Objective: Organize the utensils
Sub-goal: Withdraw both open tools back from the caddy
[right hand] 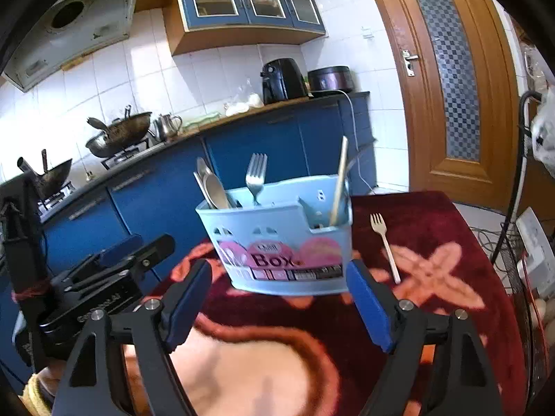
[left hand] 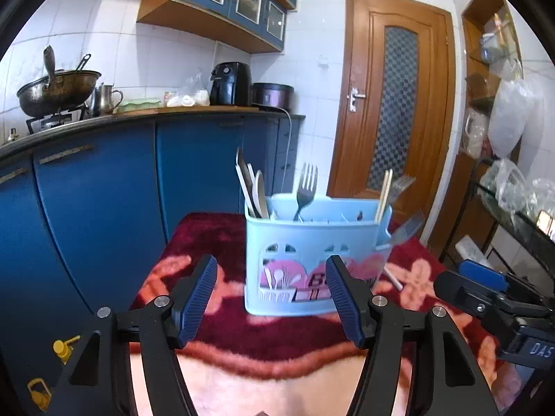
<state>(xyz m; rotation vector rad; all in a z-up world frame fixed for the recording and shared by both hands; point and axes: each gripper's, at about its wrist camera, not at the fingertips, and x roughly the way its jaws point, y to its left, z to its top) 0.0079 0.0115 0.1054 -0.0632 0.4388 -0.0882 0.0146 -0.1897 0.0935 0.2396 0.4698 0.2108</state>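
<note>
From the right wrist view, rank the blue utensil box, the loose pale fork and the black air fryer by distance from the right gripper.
1. Light blue plastic utensil box, straight ahead of the right gripper.
2. Pale fork, lying on the red cloth, right of the box.
3. Black air fryer, on the far counter.

Blue cabinets, white-tiled wall, wooden door

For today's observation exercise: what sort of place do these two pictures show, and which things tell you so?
Most likely a home kitchen. A wok sits on a gas stove, an air fryer stands on the counter above blue cabinets, and a light blue utensil holder stands on a red cloth.
</note>
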